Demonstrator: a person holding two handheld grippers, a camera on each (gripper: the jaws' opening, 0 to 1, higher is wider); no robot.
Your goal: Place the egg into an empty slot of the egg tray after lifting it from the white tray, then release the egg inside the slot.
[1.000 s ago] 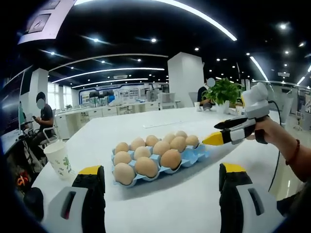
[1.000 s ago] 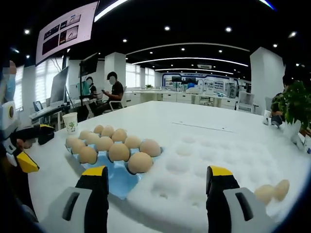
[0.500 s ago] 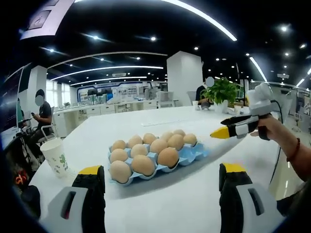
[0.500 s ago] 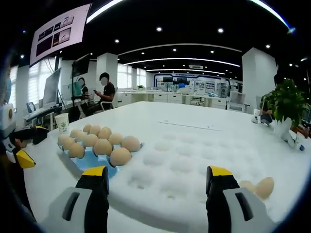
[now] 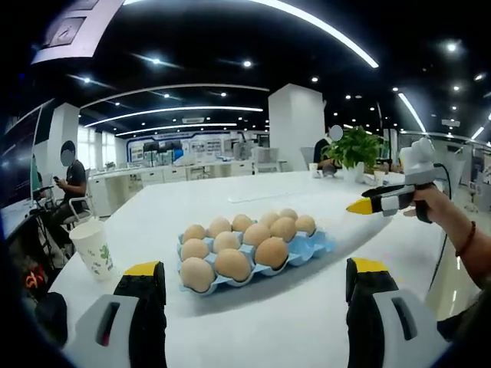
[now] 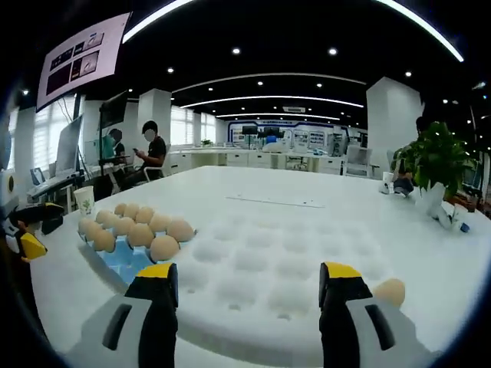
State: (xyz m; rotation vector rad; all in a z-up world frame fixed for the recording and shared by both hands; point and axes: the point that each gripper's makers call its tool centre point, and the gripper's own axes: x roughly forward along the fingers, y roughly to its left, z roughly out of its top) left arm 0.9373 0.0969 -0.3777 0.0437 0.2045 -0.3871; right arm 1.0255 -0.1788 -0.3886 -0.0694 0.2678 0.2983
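A blue egg tray [image 5: 314,245] holds several brown eggs [image 5: 232,263] at the middle of the left gripper view, with empty slots at its right end. My left gripper [image 5: 255,268] stands open in front of it, holding nothing. In the right gripper view the white dimpled tray [image 6: 284,257] spreads ahead, and one egg [image 6: 391,290] lies on it just right of my right jaw. My right gripper [image 6: 248,270] is open and empty over the white tray's near edge. The blue egg tray [image 6: 123,261] lies to its left.
A paper cup [image 5: 93,247] stands left of the egg tray on the long white table [image 5: 307,322]. A hand holds my right gripper [image 5: 367,201] at the right. A potted plant [image 6: 437,157] stands at the far right end. People sit at desks behind.
My right gripper has drawn away to the right from the egg tray, toward the egg on the white tray. The left gripper has barely moved. Both stay open.
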